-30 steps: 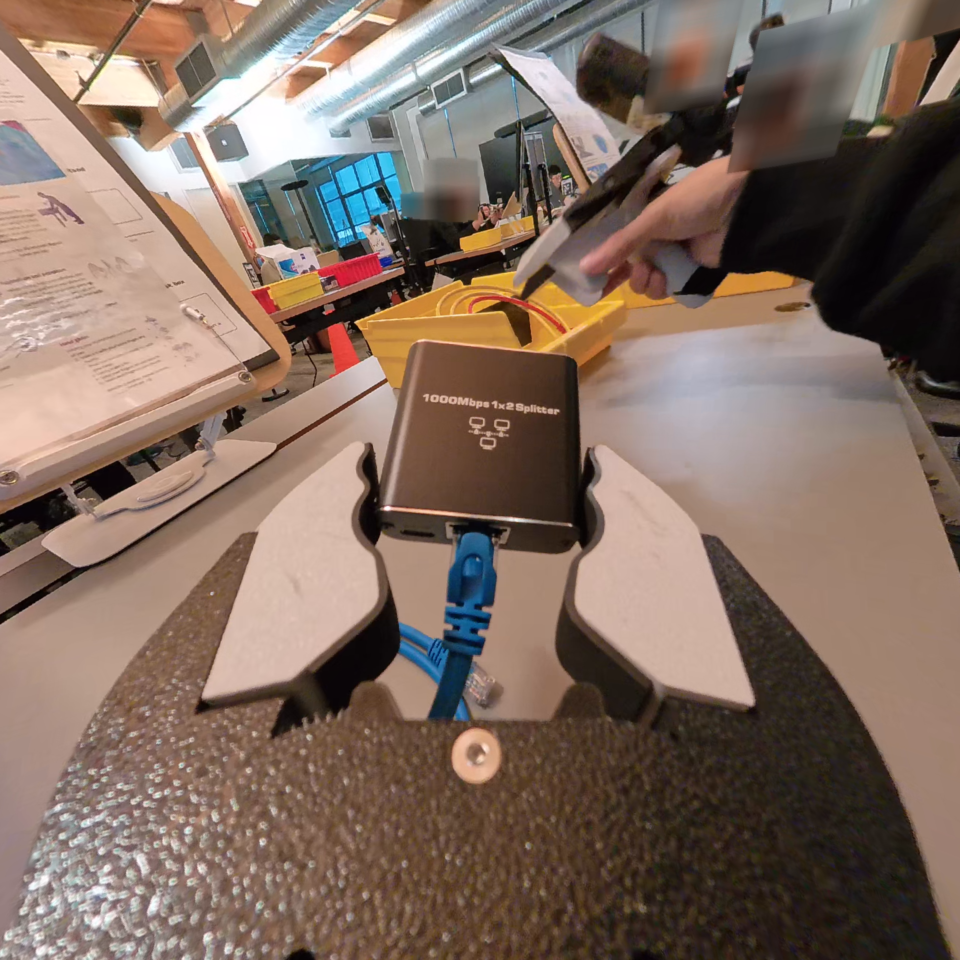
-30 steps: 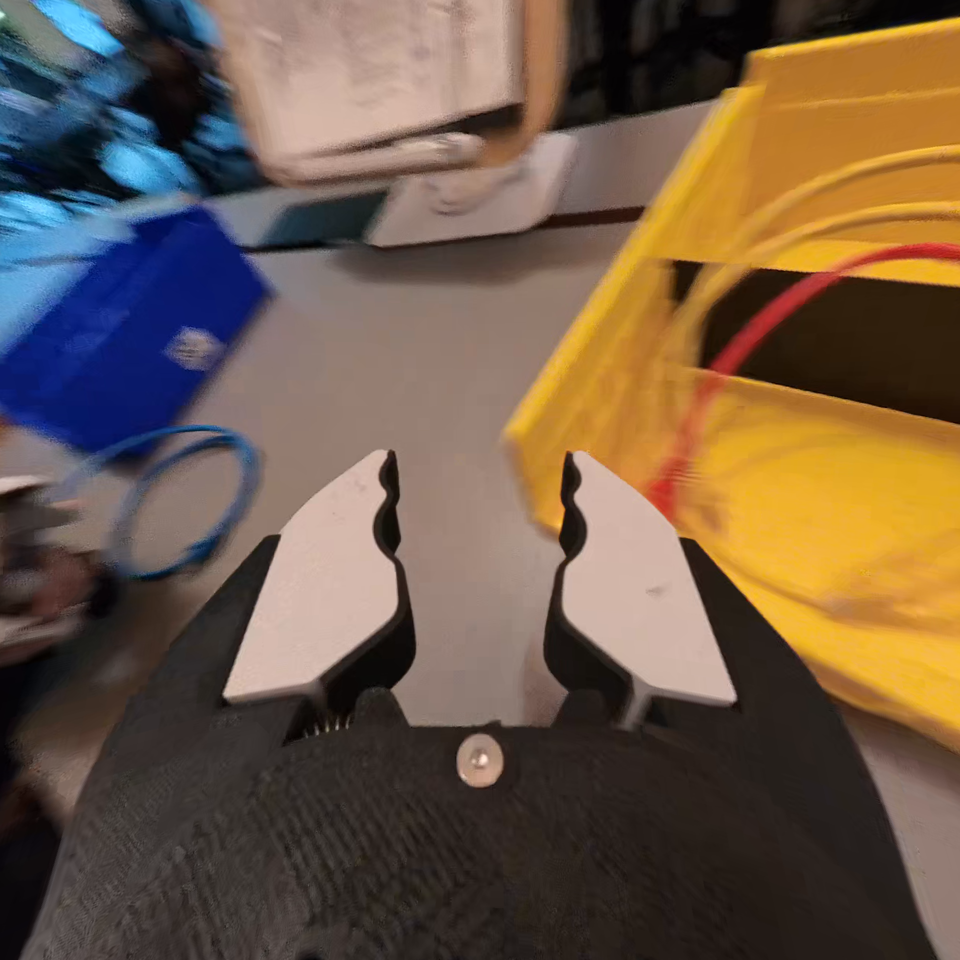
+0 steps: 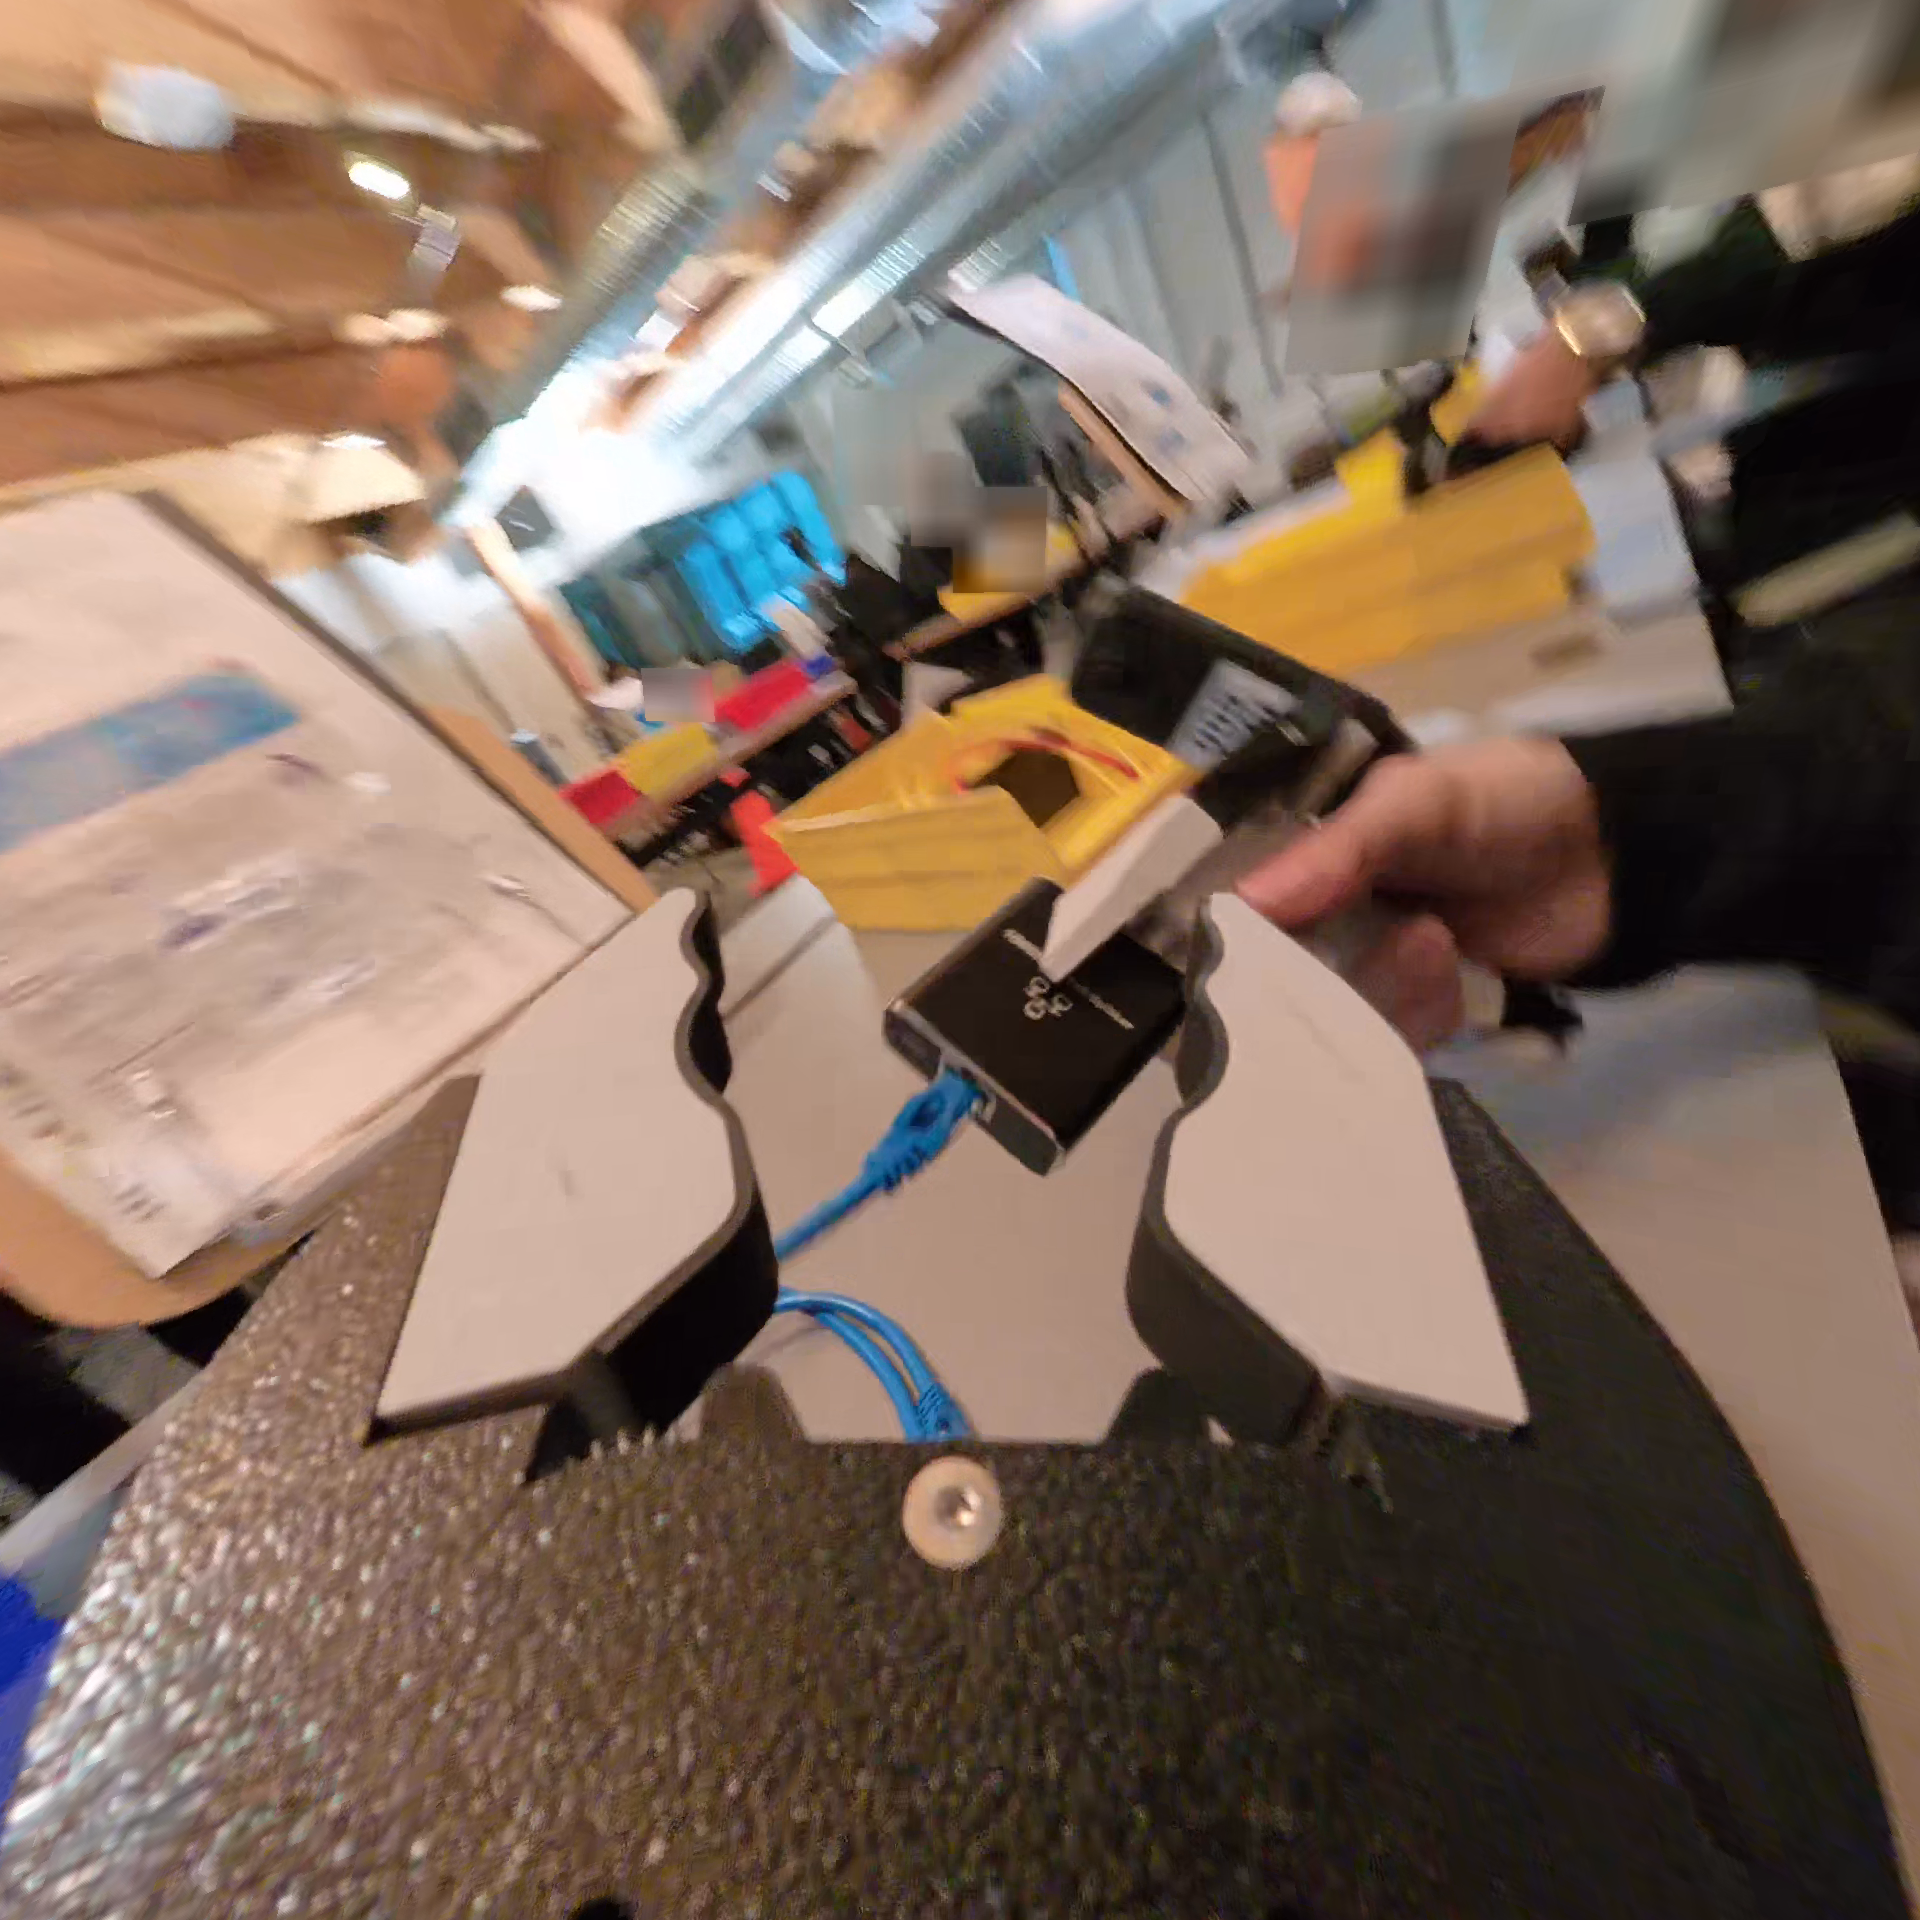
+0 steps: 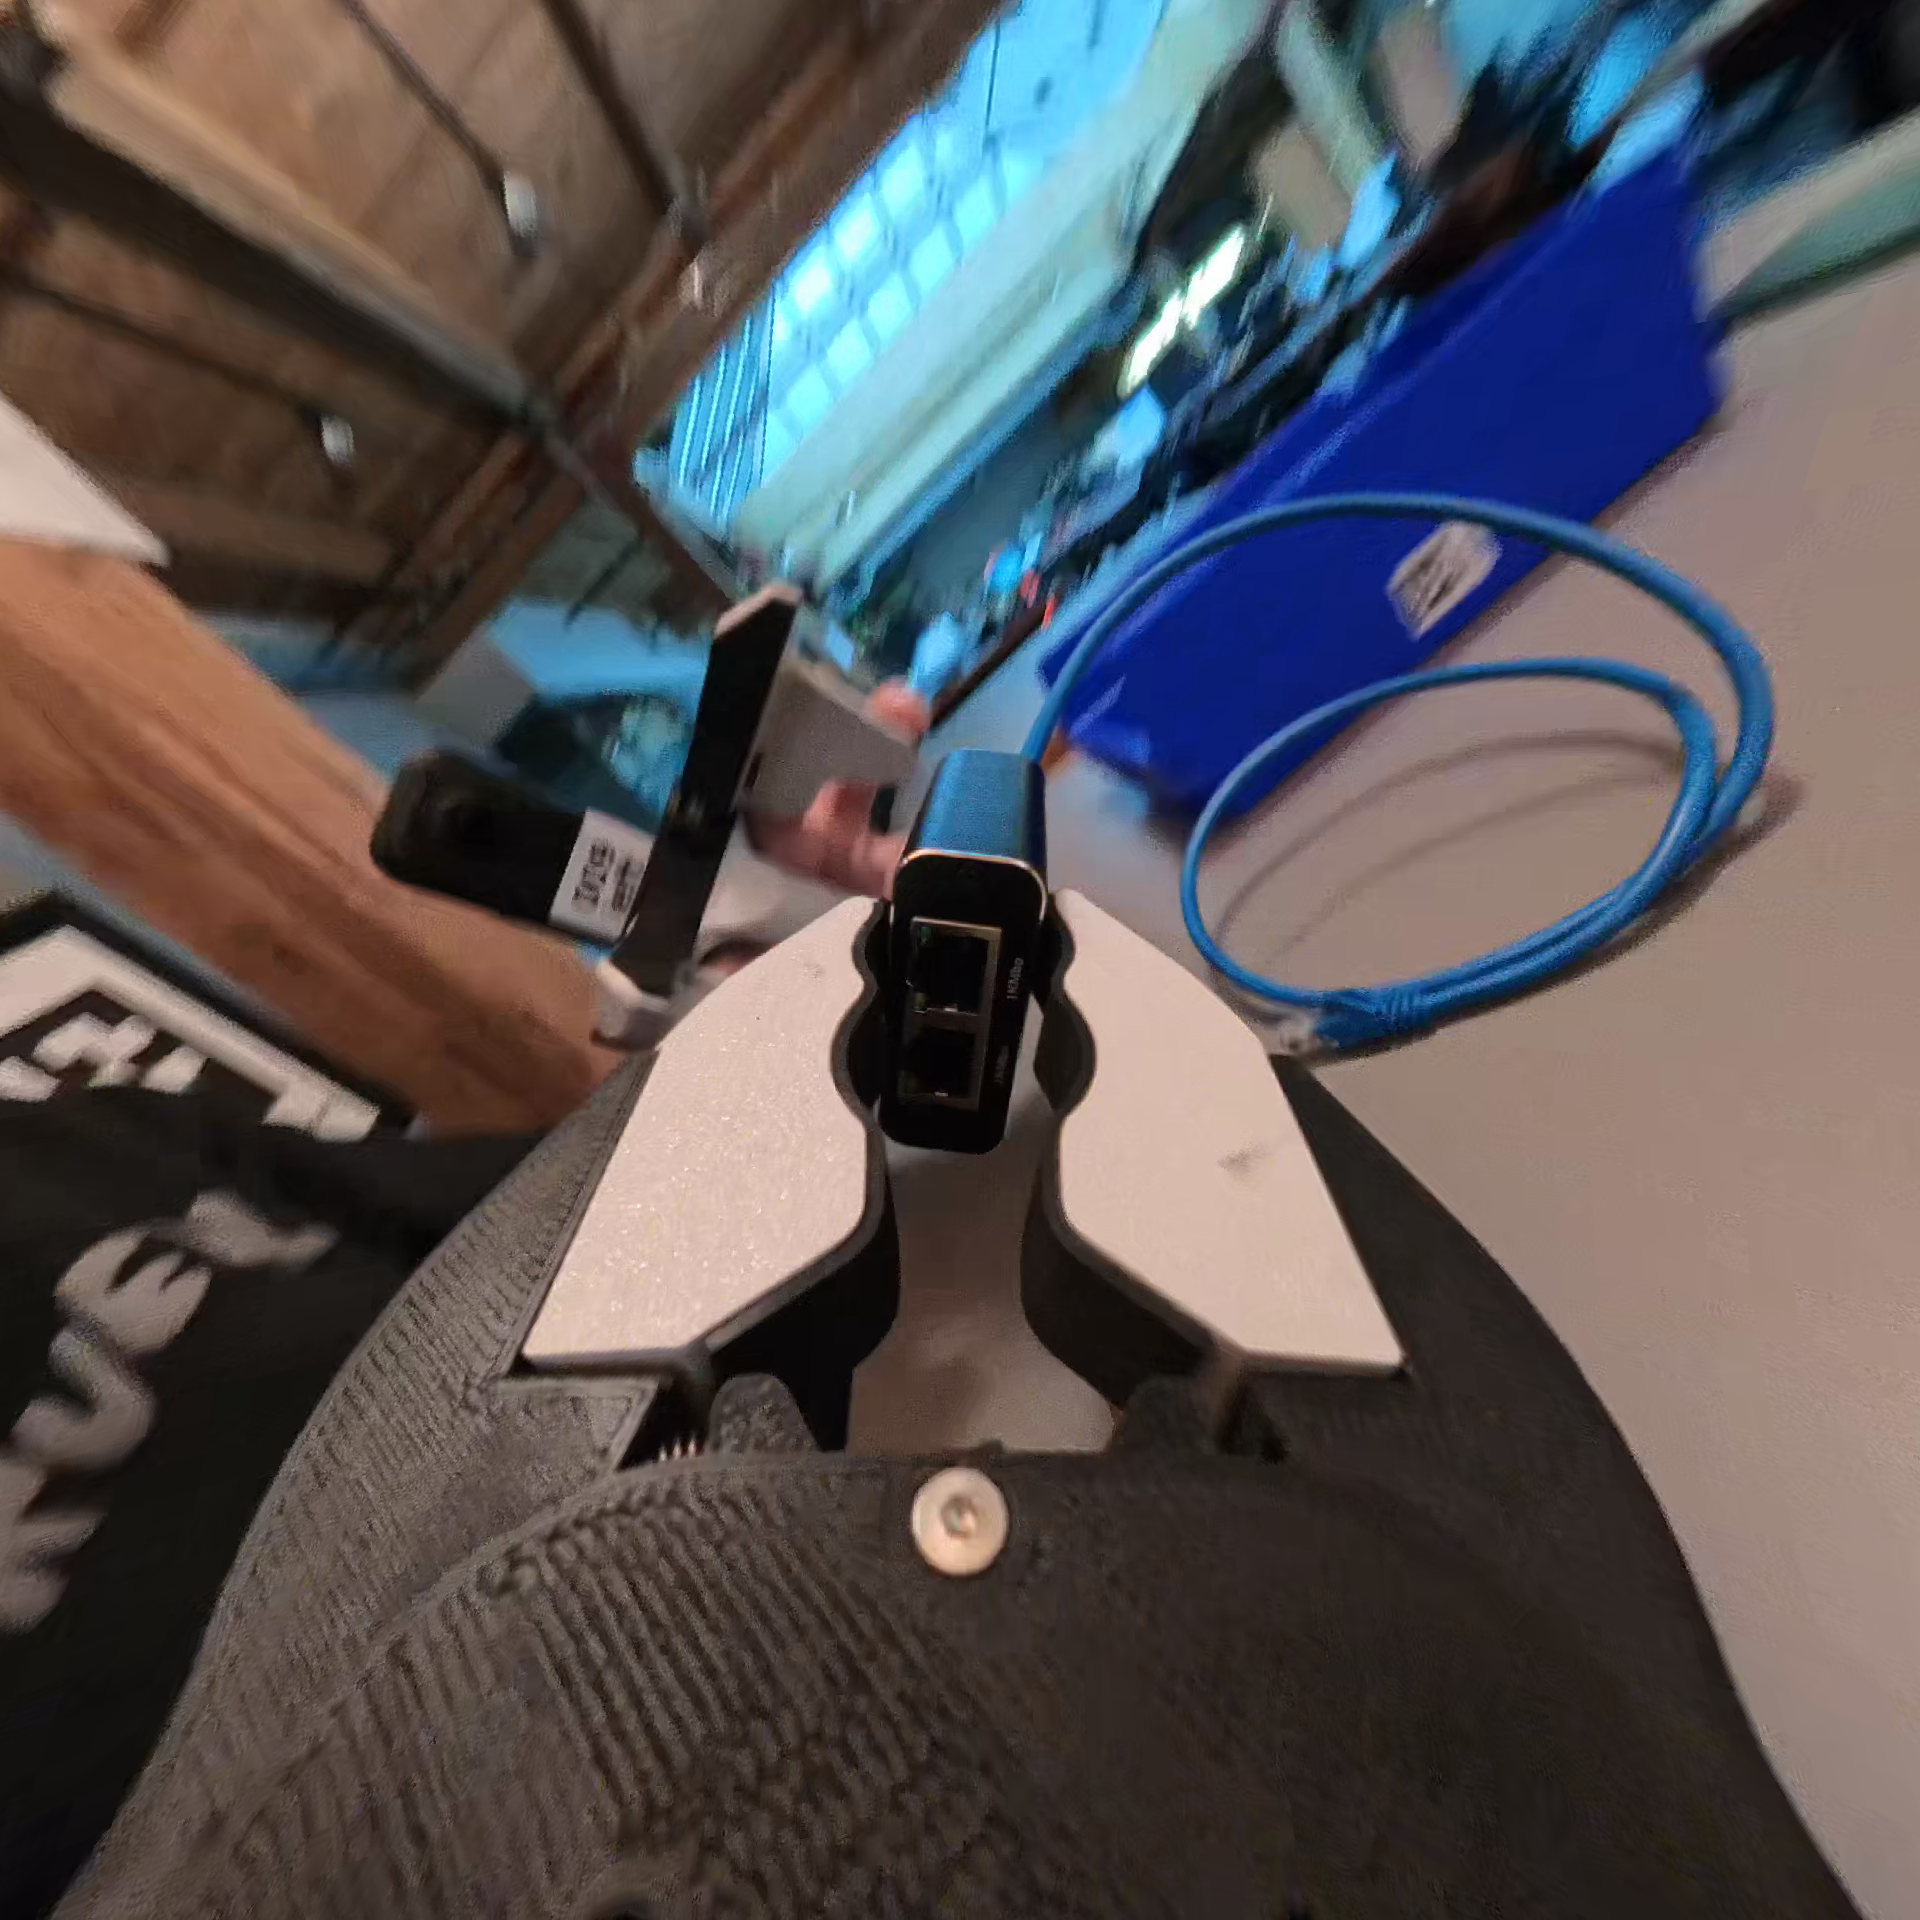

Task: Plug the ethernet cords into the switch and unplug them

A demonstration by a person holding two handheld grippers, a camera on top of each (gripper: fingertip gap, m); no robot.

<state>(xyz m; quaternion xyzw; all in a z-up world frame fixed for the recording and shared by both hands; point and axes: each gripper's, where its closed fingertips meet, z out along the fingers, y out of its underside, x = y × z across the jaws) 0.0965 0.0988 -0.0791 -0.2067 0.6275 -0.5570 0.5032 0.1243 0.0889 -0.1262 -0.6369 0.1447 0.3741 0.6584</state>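
The black switch (image 3: 1039, 1039) sits tilted between my left gripper's spread fingers without touching them. My left gripper (image 3: 956, 914) is open and empty. A blue ethernet cord (image 3: 914, 1127) is plugged into the switch's near port. Its other plug (image 3: 935, 1397) lies loose on the grey table. My right gripper (image 3: 1112, 935), held by a hand, clamps the switch's far end. In the right wrist view my right gripper (image 4: 961, 909) is shut on the switch (image 4: 951, 1039), whose two facing ports are empty. The cord (image 4: 1704, 748) loops to the right, its loose plug (image 4: 1309, 1023) on the table.
A yellow bin (image 3: 935, 842) with a red cord stands behind the switch. A tilted board with papers (image 3: 260, 883) is at the left. A blue bin (image 4: 1403, 499) sits behind the cord loop. The left gripper (image 4: 686, 821) and a person's arm (image 4: 260, 831) are at the left.
My left gripper has opened, let go of the switch and drawn back. My right gripper has swung from the yellow bin to the switch and shut on its far end, turning it.
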